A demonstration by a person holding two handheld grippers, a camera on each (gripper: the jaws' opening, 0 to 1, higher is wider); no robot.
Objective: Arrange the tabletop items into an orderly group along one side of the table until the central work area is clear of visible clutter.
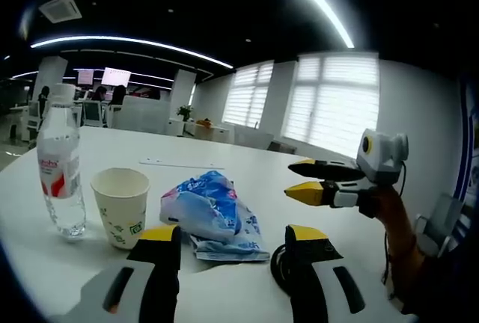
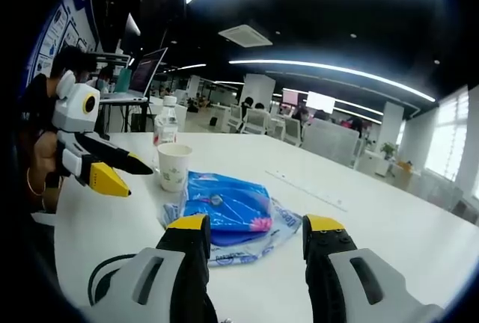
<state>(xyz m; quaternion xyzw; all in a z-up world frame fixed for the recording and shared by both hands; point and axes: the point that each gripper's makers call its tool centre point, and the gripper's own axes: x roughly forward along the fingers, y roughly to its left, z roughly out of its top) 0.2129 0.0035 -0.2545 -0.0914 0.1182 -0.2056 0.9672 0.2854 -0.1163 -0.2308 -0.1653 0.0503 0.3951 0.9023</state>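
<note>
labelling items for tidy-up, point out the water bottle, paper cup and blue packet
water bottle (image 1: 60, 170), left gripper view, on its label
paper cup (image 1: 121, 205), left gripper view, on its side wall
blue packet (image 2: 227, 205), right gripper view, on its top face

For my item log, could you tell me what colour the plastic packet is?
The packet is bright blue with white and pink print, clearest in the right gripper view.

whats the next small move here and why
Probably ease the left tongs forward and close on the blue packet. The jaws stand open with nothing between them, just short of the packet, which lies mid-table apart from the cup and bottle that already stand side by side. The right tongs are open too.
</note>
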